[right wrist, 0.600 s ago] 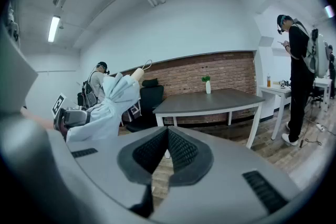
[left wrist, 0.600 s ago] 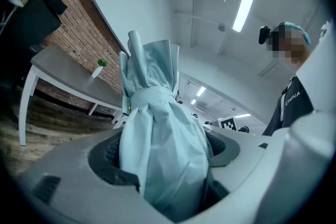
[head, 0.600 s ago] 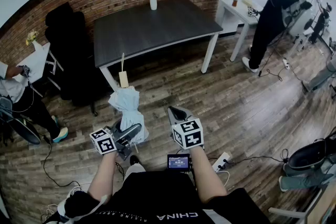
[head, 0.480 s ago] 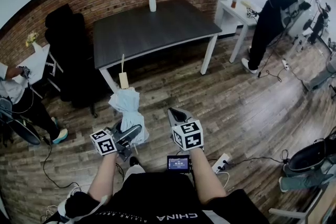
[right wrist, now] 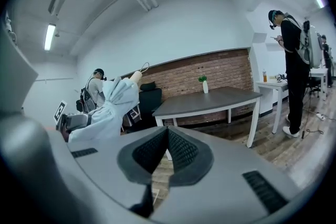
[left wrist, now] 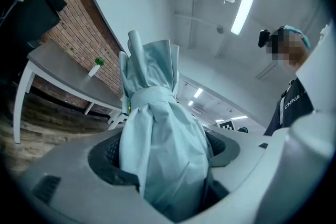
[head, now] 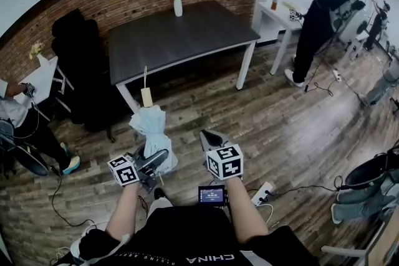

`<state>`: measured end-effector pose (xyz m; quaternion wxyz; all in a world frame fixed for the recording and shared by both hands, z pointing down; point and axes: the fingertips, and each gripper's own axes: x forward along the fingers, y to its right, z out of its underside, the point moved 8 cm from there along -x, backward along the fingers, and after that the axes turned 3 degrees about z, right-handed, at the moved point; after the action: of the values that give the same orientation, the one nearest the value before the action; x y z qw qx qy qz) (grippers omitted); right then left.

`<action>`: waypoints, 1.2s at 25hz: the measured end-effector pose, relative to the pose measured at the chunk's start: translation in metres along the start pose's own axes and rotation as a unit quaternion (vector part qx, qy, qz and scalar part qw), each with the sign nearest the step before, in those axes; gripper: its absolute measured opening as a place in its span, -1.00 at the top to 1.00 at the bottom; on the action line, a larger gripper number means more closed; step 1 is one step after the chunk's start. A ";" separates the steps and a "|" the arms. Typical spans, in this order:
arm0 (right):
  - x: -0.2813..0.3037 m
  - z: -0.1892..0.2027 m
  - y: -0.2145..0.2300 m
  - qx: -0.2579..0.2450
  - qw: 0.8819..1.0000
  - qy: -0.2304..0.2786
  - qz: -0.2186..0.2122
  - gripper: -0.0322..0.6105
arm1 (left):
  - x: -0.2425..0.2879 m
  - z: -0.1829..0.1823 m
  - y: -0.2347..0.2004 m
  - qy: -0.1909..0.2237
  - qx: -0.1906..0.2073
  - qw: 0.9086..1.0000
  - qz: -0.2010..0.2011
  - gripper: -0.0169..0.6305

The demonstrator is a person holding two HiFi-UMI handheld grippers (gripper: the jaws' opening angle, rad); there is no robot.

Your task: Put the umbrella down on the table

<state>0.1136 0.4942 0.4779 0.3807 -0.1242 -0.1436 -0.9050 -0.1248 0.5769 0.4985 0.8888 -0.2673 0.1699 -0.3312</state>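
Pale-blue folded umbrella (head: 151, 131) is clamped in the left claw (head: 156, 157), over wooden floor (head: 206, 103), well short of the dark desk (head: 187, 34). Right claw (head: 210, 136) is closed, empty. A white vase (head: 177, 6) sits at the desk's far edge; black chairs (head: 78, 59) stand by its left end.

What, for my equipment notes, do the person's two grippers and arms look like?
The left gripper and right gripper both have smooth grey bodies with dark ribbed pads lining the jaws. Each carries a white cube printed with black square markers. The forearms are bare, and the person wears a black top with white lettering.
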 end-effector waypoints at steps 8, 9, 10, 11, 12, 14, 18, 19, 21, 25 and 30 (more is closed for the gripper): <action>0.002 -0.003 -0.007 -0.004 1.000 -0.002 -0.009 0.87 | -0.001 -0.001 0.001 -0.003 0.000 1.000 0.005 -0.16; 0.002 -0.003 -0.008 -0.004 1.000 -0.001 -0.010 0.87 | -0.001 -0.001 0.001 -0.004 0.000 1.000 0.006 -0.16; 0.002 -0.003 -0.008 -0.004 1.000 -0.001 -0.010 0.87 | -0.001 -0.001 0.001 -0.004 0.000 1.000 0.007 -0.16; 0.002 -0.003 -0.008 -0.003 1.000 0.000 -0.010 0.87 | -0.002 -0.001 0.001 -0.004 0.001 1.000 0.007 -0.16; 0.002 -0.003 -0.009 -0.003 1.000 0.000 -0.010 0.88 | -0.002 -0.001 0.002 -0.004 0.001 1.000 0.008 -0.16; 0.001 -0.004 -0.009 -0.002 1.000 0.000 -0.010 0.87 | -0.001 -0.002 0.003 -0.005 0.002 1.000 0.008 -0.16; 0.000 -0.004 -0.008 -0.002 1.000 0.000 -0.010 0.88 | -0.002 -0.001 0.004 -0.003 0.000 1.000 0.008 -0.16; 0.000 -0.003 -0.008 -0.002 1.000 0.000 -0.010 0.87 | -0.002 -0.001 0.004 -0.002 -0.001 1.000 0.008 -0.16; 0.000 -0.003 -0.007 -0.002 1.000 0.000 -0.010 0.87 | -0.002 -0.001 0.003 -0.002 0.000 1.000 0.007 -0.16; 0.000 -0.002 -0.007 -0.001 1.000 0.000 -0.010 0.87 | -0.001 -0.001 0.003 -0.004 0.002 1.000 0.008 -0.16; 0.000 -0.002 -0.005 0.004 1.000 0.005 -0.007 0.88 | -0.001 -0.001 0.001 -0.006 0.002 1.000 0.008 -0.16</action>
<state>0.1098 0.4972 0.4746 0.3760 -0.1174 -0.1458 -0.9075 -0.1257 0.5777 0.4971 0.8929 -0.2664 0.1664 -0.3226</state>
